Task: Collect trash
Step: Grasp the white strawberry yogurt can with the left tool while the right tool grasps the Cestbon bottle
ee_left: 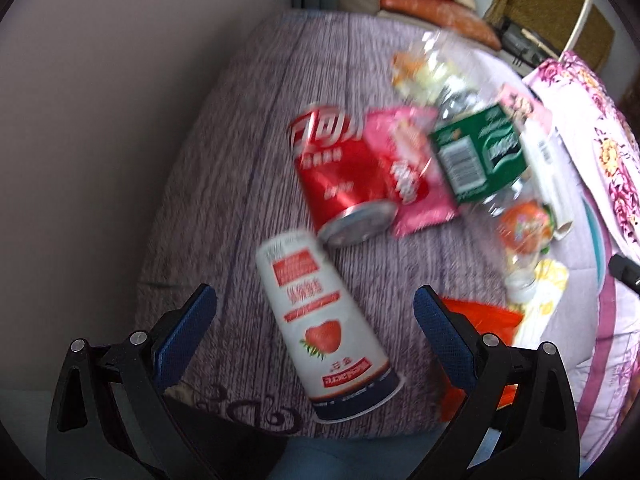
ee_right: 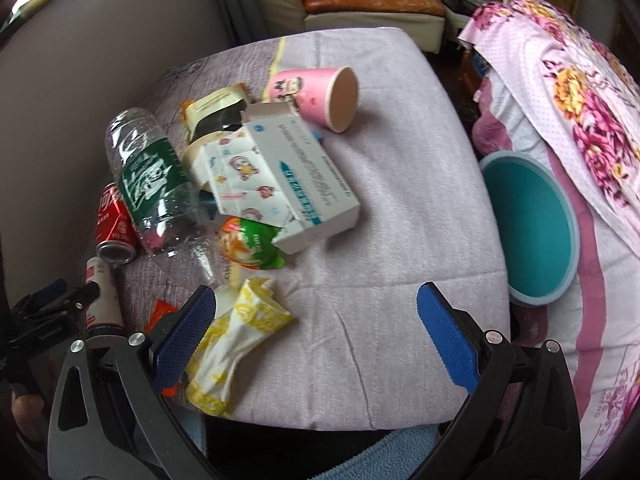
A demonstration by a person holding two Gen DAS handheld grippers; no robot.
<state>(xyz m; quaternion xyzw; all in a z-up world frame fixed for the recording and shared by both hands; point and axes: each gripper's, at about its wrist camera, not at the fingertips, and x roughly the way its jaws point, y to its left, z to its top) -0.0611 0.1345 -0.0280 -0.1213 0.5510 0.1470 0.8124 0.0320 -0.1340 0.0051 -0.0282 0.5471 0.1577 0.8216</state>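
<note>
— Why is all the rubbish heaped on the bed (ee_right: 400, 184) like that?

— It looks scattered for picking up piece by piece, and the teal bin (ee_right: 532, 236) sits wedged between the bed's edge and the flowered quilt (ee_right: 580, 120), mouth facing the pile, probably so things can be dropped in with a short reach.

— And the left gripper (ee_left: 316, 312)?

— Spread wide, holding nothing. The strawberry cup (ee_left: 320, 320) lies on its side right between its fingers, mouth towards the camera, so I'd guess that cup is the next pick (the view is blurred, so whether a finger touches it I cannot tell). Just beyond the cup lies the red can (ee_left: 344, 176), with a pink packet (ee_left: 404, 168) and the green-labelled bottle (ee_left: 476, 148) beside it.

— The right gripper (ee_right: 316, 312)?

— Also wide apart and empty. The yellow wrapper (ee_right: 236, 332) lies against its left finger, a little inside the gap. The white box (ee_right: 308, 184) and pink cup (ee_right: 316, 96) lie farther off, and the bin is off to the right, near that gripper.
</note>
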